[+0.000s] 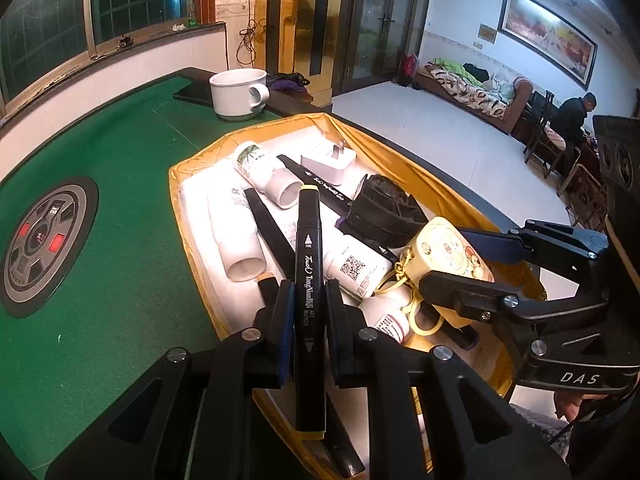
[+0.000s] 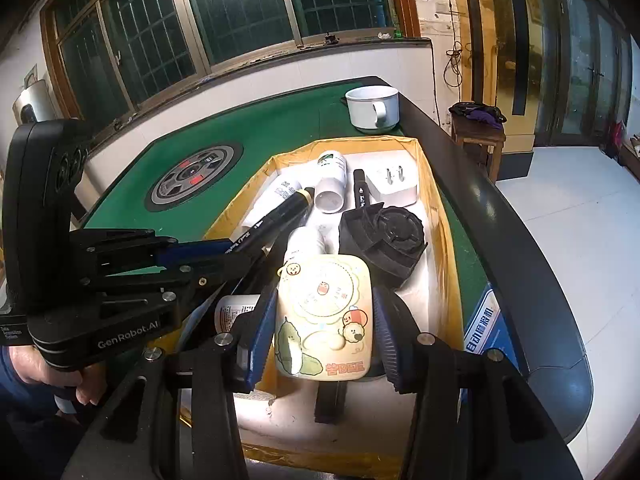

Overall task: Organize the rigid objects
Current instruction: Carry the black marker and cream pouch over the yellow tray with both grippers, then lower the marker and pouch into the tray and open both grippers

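Black marker was clamped by left gripper; cream cartoon case was pinched by right gripper, both over yellow-lined box; white mug was parked at 11 o'clock.
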